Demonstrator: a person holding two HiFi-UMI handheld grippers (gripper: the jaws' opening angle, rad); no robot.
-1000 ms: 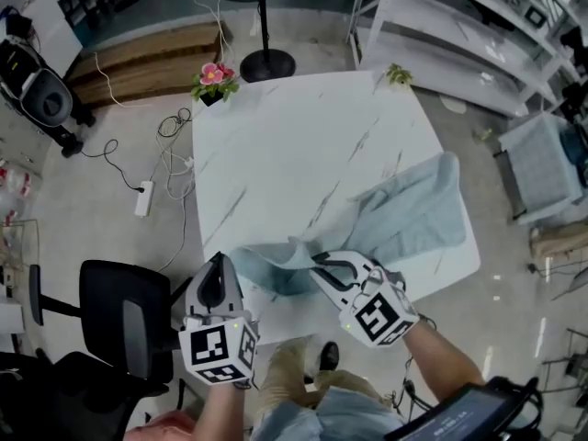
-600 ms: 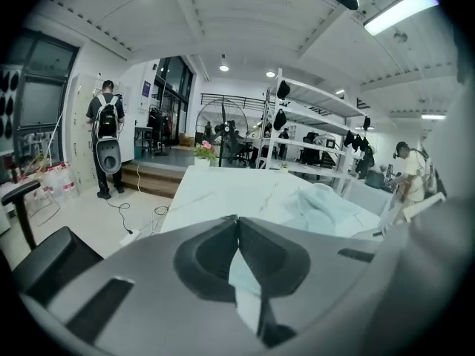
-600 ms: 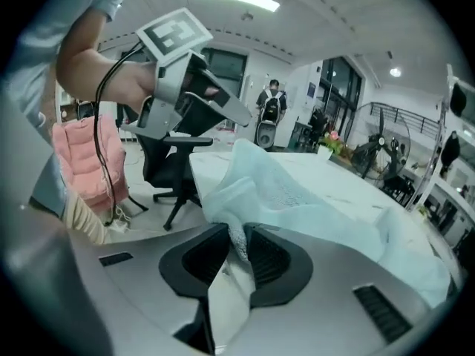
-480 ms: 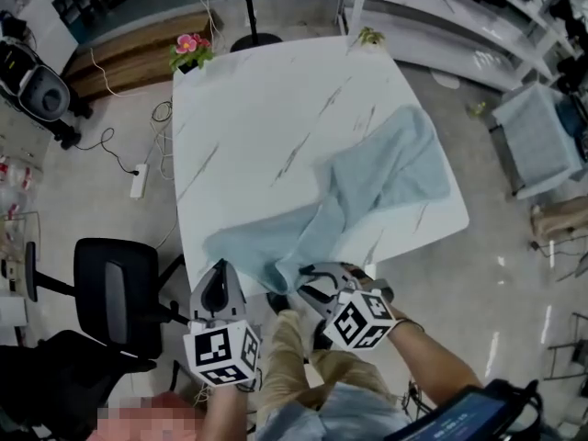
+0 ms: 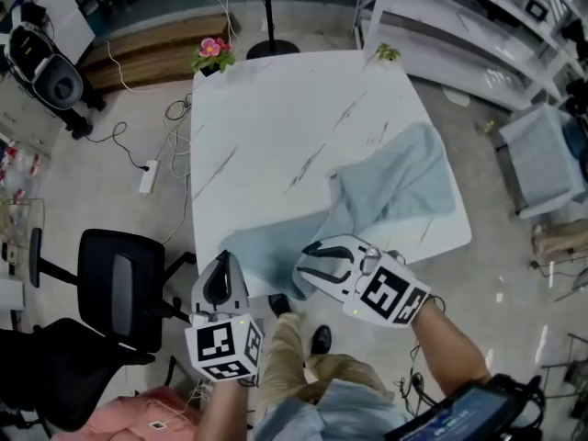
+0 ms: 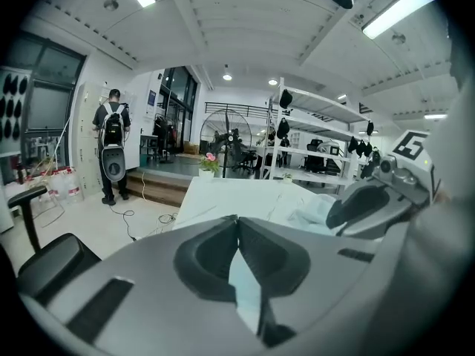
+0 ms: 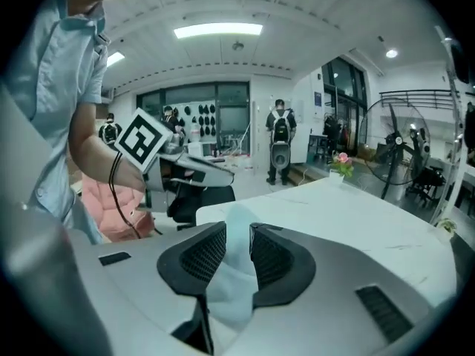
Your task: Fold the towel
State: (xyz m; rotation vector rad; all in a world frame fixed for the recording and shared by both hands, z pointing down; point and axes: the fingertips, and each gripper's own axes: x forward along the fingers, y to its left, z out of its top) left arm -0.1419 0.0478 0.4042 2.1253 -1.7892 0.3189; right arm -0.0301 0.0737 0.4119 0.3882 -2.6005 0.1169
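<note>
A light blue towel [image 5: 395, 186] lies across the right half of the white marble table [image 5: 276, 127], and its near part hangs over the near edge. My left gripper [image 5: 220, 263] is shut on the towel's near left corner, with a strip of fabric [image 6: 245, 288] showing behind the closed tips [image 6: 237, 219]. My right gripper [image 5: 312, 257] is at the near edge beside it. Its jaws [image 7: 237, 232] have just been opening a little. Towel fabric [image 7: 236, 273] fills the gap, touches both pads and sticks out past the tips.
A black office chair [image 5: 119, 292] stands at the near left. A flower pot [image 5: 213, 55] and a small plant [image 5: 386, 53] sit at the table's far corners. A fan stand [image 5: 266, 7] and white shelving [image 5: 478, 26] lie beyond it. A power strip [image 5: 147, 177] lies on the floor.
Both grippers drew the towel's near end back over the table's near edge, and the towel now lies flatter. The right gripper's jaws stand slightly wider than before.
</note>
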